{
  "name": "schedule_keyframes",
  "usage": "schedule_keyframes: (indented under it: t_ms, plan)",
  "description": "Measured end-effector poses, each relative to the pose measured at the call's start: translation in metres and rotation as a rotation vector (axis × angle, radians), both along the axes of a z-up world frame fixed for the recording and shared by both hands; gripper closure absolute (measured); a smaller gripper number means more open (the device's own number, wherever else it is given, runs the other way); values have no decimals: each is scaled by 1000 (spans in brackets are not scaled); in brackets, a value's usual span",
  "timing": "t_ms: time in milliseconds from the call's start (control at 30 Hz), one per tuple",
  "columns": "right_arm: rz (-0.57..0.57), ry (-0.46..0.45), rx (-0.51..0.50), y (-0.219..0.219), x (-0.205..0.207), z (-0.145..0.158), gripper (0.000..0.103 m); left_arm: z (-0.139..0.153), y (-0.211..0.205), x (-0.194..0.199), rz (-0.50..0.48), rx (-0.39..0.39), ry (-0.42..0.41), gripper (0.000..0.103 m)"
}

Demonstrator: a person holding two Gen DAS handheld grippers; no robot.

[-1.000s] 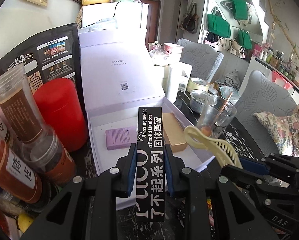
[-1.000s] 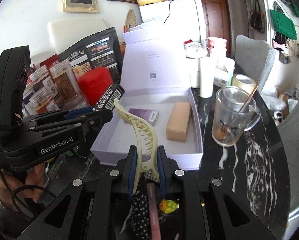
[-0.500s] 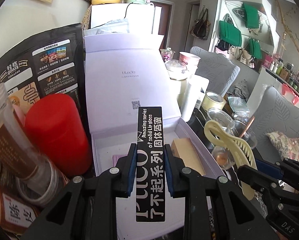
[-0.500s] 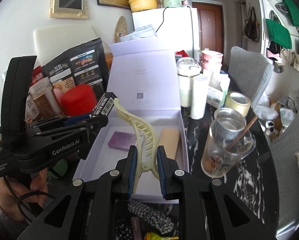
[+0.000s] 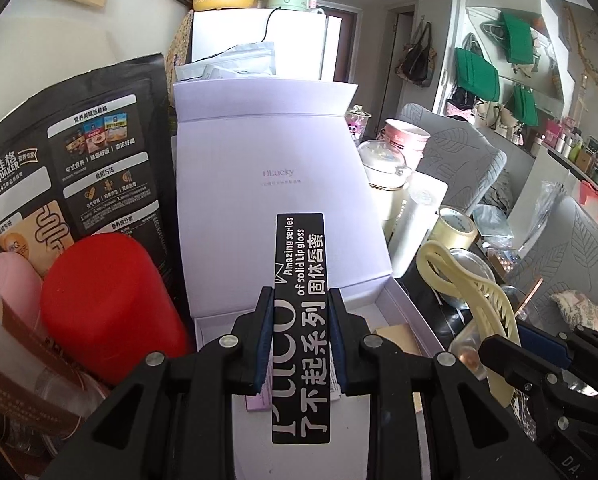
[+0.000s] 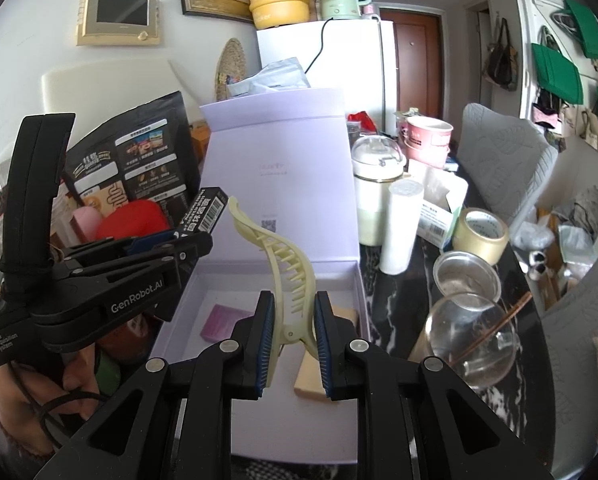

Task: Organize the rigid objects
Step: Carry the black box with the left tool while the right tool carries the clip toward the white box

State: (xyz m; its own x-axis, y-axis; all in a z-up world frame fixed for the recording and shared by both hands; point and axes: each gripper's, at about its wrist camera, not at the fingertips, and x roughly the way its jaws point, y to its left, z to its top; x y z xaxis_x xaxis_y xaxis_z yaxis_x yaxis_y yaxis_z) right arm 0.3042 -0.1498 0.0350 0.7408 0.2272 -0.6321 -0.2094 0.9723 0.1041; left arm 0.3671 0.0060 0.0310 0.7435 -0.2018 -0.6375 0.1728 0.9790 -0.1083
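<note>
My left gripper (image 5: 299, 344) is shut on a long black lip gloss box (image 5: 301, 280) and holds it above the open lilac gift box (image 5: 399, 304). My right gripper (image 6: 290, 338) is shut on a pale yellow hair claw clip (image 6: 283, 264), also above the gift box (image 6: 355, 300). Inside the box lie a small purple packet (image 6: 223, 322) and a tan block (image 6: 311, 376). The left gripper (image 6: 187, 256) with the black box (image 6: 205, 210) shows at the left of the right wrist view. The clip (image 5: 467, 292) shows at the right of the left wrist view.
The box lid (image 5: 275, 184) stands upright behind. A red canister (image 5: 111, 304) and a black oat bag (image 5: 75, 160) crowd the left. A glass mug (image 6: 471, 336), metal cup (image 6: 467, 278), tape roll (image 6: 483, 232) and white tube (image 6: 403, 224) stand on the dark table at the right.
Both grippers have moved forward over the gift box with their objects still held; the box and its lid now look nearer and larger.
</note>
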Motion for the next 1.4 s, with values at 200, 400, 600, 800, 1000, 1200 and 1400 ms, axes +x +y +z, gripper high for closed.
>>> schedule_keyframes:
  t_ms: [200,400,600,800,1000,1200,1400]
  plan:
    - [-46,32,47,-5,19,-14,83,-18,-2,12,-12,25,58,78]
    - [-89,97,14,-6,33,-34,83,-45,-9,27,-55,39,156,78]
    - [-115,134,-7,-8,40,-46,83,-65,-13,34,-73,40,234,78]
    - [-139,180,-45,-5,44,-59,83,-83,-18,40,-78,54,293,78]
    - [-132,241,-42,-5,53,-76,83,-94,-18,46,-84,38,349,78]
    - [-154,262,-54,-8,57,-81,83,-95,-20,49,-64,52,359,78]
    - [-164,256,-68,-7,56,-80,77,-89,-22,47,-50,69,349,78]
